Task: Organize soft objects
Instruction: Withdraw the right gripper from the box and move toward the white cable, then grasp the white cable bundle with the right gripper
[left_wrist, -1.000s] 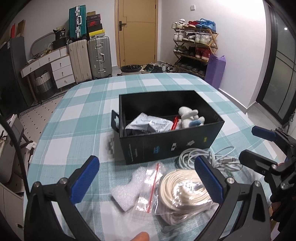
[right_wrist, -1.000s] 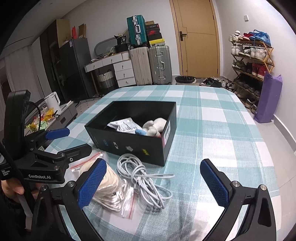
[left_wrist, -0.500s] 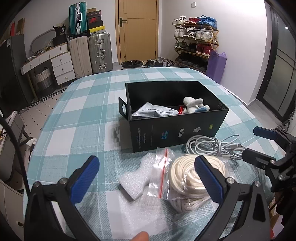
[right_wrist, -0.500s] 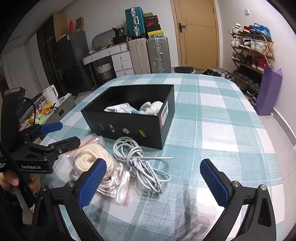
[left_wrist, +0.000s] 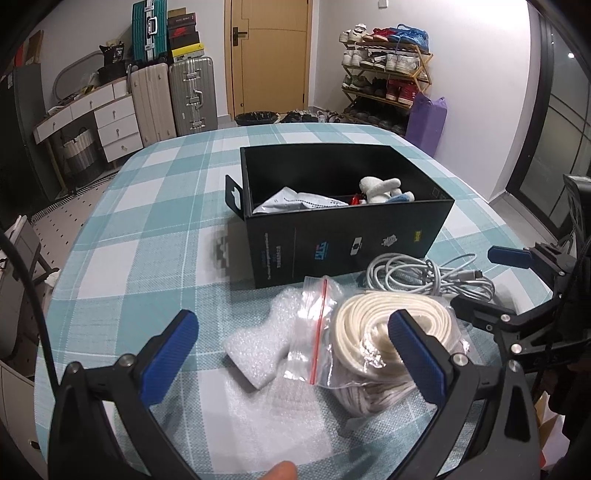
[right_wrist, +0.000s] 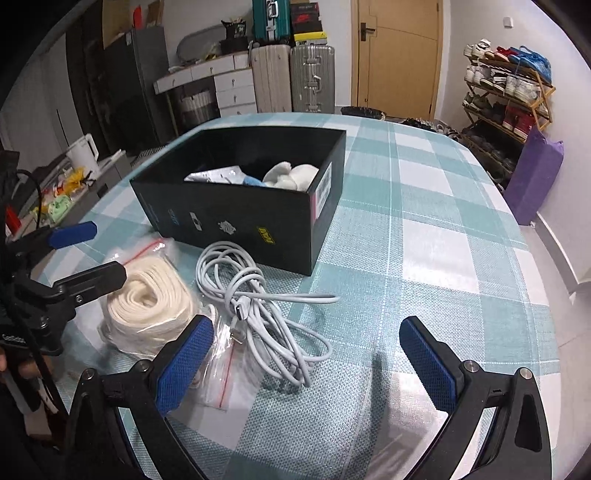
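Observation:
A black box (left_wrist: 351, 240) (right_wrist: 236, 218) stands mid-table and holds a white plush toy (left_wrist: 380, 188) (right_wrist: 291, 175) and a packet (left_wrist: 295, 203). In front of it lie a coil of cream rope in a clear zip bag (left_wrist: 376, 343) (right_wrist: 147, 302), a piece of white foam wrap (left_wrist: 258, 343) and a tangled white cable (left_wrist: 428, 277) (right_wrist: 266, 306). My left gripper (left_wrist: 291, 350) is open and empty above the foam and rope bag. My right gripper (right_wrist: 306, 354) is open and empty above the cable.
The table has a teal and white checked cloth (right_wrist: 424, 221). Beyond it stand suitcases (left_wrist: 173, 96), a drawer unit (left_wrist: 110, 125), a shoe rack (left_wrist: 384, 66), a purple bag (right_wrist: 535, 181) and a wooden door (left_wrist: 269, 55).
Both grippers have drawn back and lifted slightly, so the box and the items in front of it sit farther up in view. Both stay open.

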